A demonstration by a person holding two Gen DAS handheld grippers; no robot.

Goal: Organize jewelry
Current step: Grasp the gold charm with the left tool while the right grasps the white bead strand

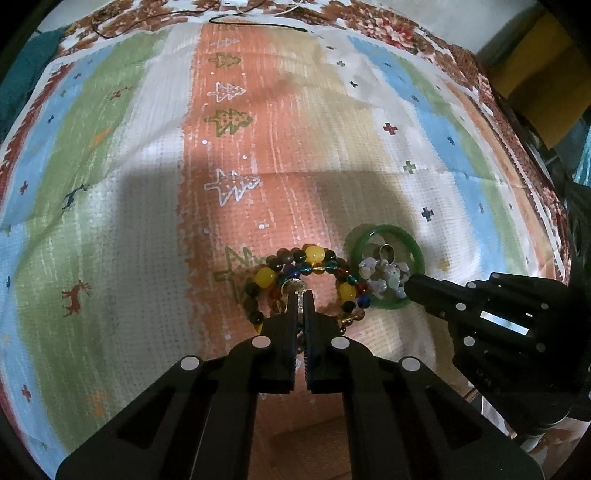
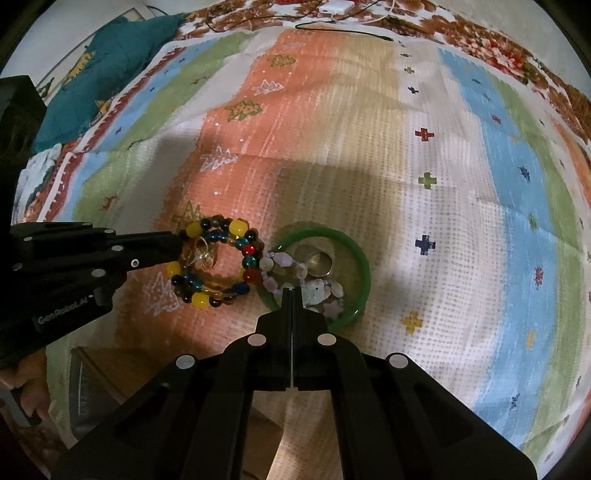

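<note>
My left tongs (image 1: 300, 295) are closed to a narrow slit on a clear glassy piece (image 1: 293, 285) inside the coiled multicolour bead bracelets (image 1: 310, 275). My right tongs (image 2: 291, 293) are pressed together over the pale stone bracelet (image 2: 314, 291); I cannot tell whether they grip it. That bracelet and a metal ring (image 2: 319, 263) lie inside the green bangle (image 2: 364, 273), touching the bead coil's right side. All rest on the striped cloth (image 2: 461, 184). A black cable (image 1: 258, 24) lies at the far edge.
</note>
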